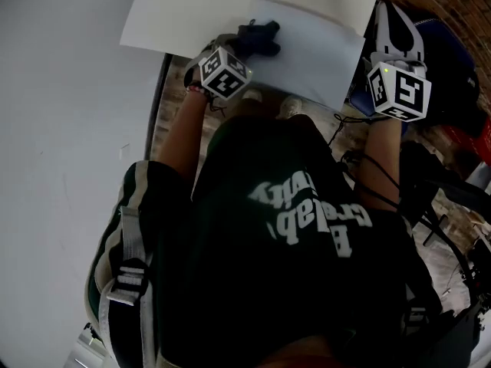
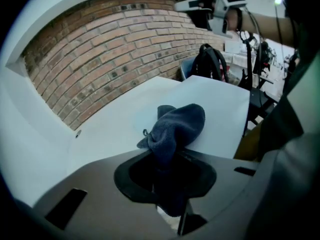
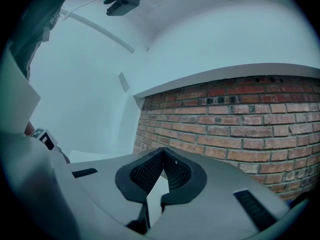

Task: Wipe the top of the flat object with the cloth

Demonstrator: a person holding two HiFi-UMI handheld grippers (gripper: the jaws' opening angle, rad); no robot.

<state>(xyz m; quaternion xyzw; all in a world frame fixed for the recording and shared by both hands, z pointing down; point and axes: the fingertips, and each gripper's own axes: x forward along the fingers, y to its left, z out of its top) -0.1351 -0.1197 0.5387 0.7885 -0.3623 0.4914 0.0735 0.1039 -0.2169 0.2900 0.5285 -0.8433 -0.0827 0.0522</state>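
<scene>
**Inspector:** Left claw (image 2: 169, 156)?

**Assessor:** Clamped tight on the dark blue cloth (image 2: 177, 126). The cloth bunches forward and appears to rest on the white flat board (image 2: 220, 109). The board lies on the bench (image 2: 105, 129), and its near part seemingly overhangs the edge.

**Inspector:** Right claw (image 3: 162, 156)?

**Assessor:** Tips together, nothing held, raised well apart from the board and facing the brick wall (image 3: 240, 119).

**Inspector:** Risk?

**Assessor:** In my judgement the unsteadied board may slide or tip under wiping pressure. The bunched cloth may also skip patches.

**Inspector:** Containers?

**Assessor:** Only a black backpack (image 2: 210, 64) beyond the bench; contents not visible.
</scene>
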